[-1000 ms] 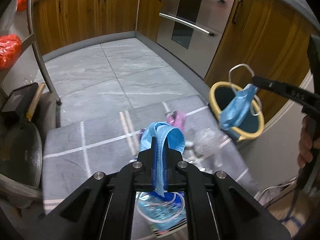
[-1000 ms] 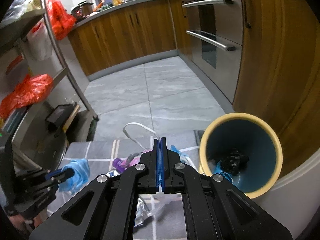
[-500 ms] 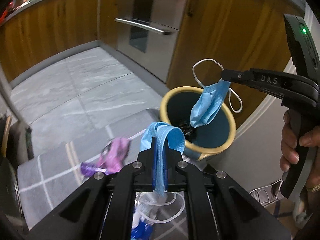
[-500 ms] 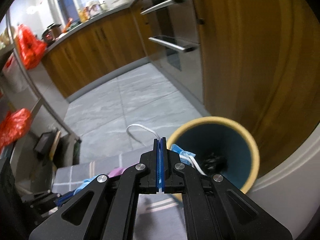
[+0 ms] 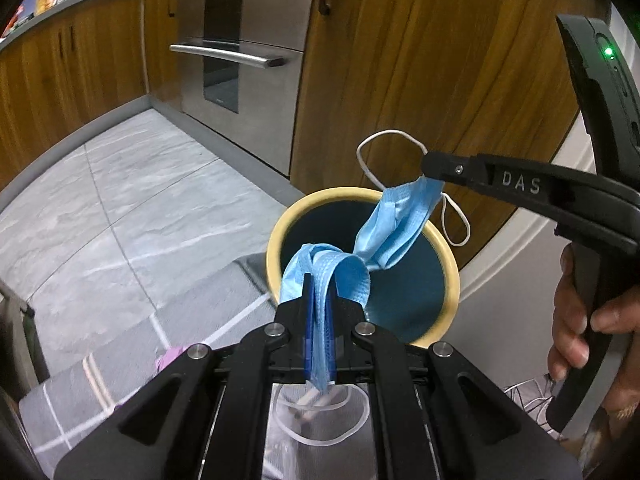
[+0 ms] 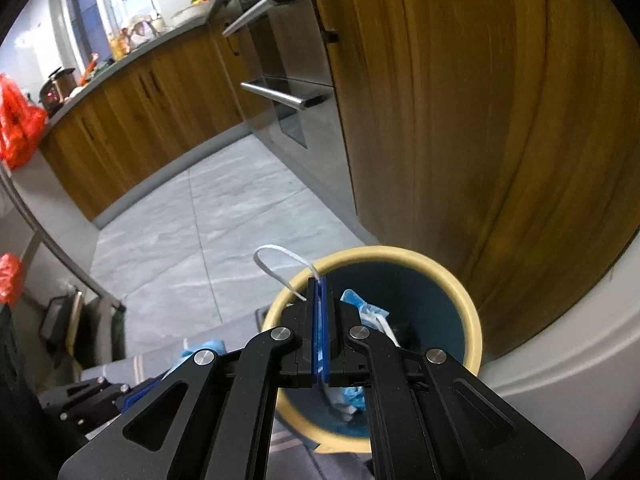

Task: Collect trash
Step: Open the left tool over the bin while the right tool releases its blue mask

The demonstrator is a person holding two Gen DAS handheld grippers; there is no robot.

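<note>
A round bin (image 5: pixel 276 236) with a yellow rim and dark teal inside stands on the floor by the wooden cabinet; it also shows in the right wrist view (image 6: pixel 472 320). My left gripper (image 5: pixel 319 280) is shut on a folded blue face mask (image 5: pixel 340 266), held at the bin's near rim. My right gripper (image 6: pixel 319 284) is shut on a second blue face mask (image 5: pixel 396 220), which hangs over the bin's mouth; its white ear loop (image 6: pixel 280 260) sticks up. In the left wrist view the right gripper (image 5: pixel 434 168) comes in from the right. Dark and blue trash lies inside the bin.
A grey mat with white lines (image 5: pixel 72 392) lies left of the bin with a pink scrap (image 5: pixel 168 358) and a clear plastic piece on it. An oven (image 5: pixel 236 56) and wooden cabinets (image 5: pixel 420 80) stand behind. A metal rack with red bags (image 6: pixel 16 128) stands at left.
Both grippers have moved toward the bin with their masks. The right mask now hangs over the bin's mouth and the left mask has reached the near rim.
</note>
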